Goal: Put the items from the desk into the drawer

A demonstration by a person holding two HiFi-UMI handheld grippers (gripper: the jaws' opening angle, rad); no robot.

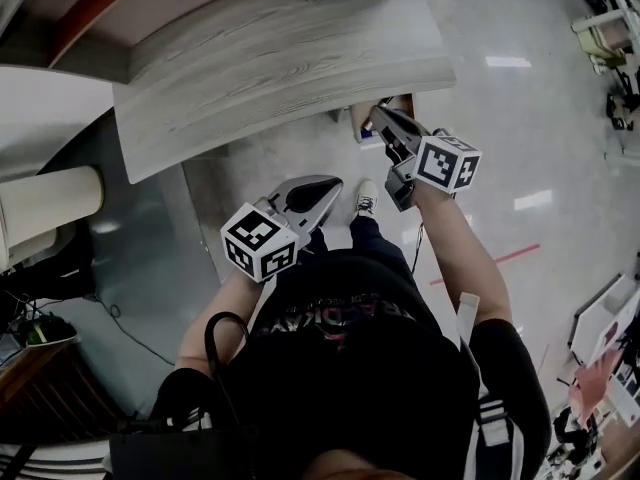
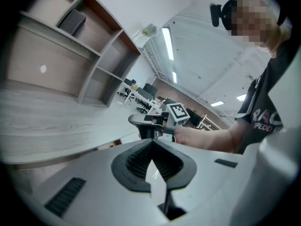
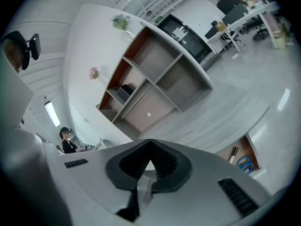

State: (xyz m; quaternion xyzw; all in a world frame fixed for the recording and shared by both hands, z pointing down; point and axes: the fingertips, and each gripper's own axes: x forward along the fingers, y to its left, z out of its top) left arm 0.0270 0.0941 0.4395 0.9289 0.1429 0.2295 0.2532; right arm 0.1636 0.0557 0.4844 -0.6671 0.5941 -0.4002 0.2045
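Observation:
The grey wooden desk (image 1: 280, 58) shows a bare top in every view. Under its right end an open drawer (image 1: 358, 120) sticks out. In the right gripper view the drawer (image 3: 251, 147) holds blue scissors (image 3: 244, 164) and a dark pen (image 3: 233, 155). My right gripper (image 1: 377, 116) hovers at the desk's edge just above the drawer, jaws shut with nothing between them (image 3: 150, 142). My left gripper (image 1: 330, 183) is held lower, over the floor in front of the desk, shut and empty (image 2: 151, 142). It looks across at the right gripper (image 2: 148, 124).
An open-shelf unit (image 3: 155, 74) stands at the back of the desk, with a dark box (image 2: 71, 21) in one bay. A white round column (image 1: 45, 203) stands at the left. Cables (image 1: 110, 313) lie on the floor at the left. More desks and chairs (image 2: 141, 93) stand far off.

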